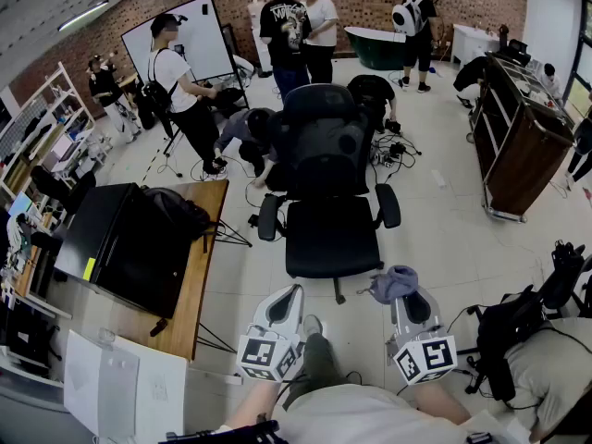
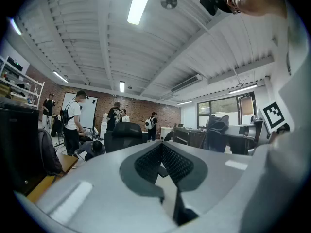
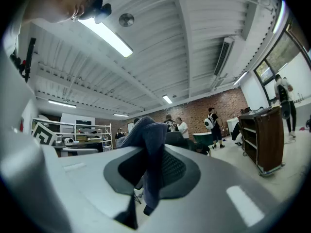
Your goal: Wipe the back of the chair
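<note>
- Clamping a blue-grey cloth (image 3: 148,152) in my right tool (image 1: 405,300), jaws pinched on it.
- My left tool (image 2: 161,148): jaws together, nothing between.
- The black chair (image 1: 326,178) stands ahead, apart from both.

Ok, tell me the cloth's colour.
The cloth is blue-grey, best seen in the right gripper view.

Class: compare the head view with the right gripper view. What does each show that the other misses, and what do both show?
Only the head view shows the left gripper, the desk and the chair seat. Only the right gripper view shows the ceiling unit and, close up, the right gripper with its jaws closed on the cloth. Both show the cloth, the chair back, the cart and people near the brick wall.
</note>
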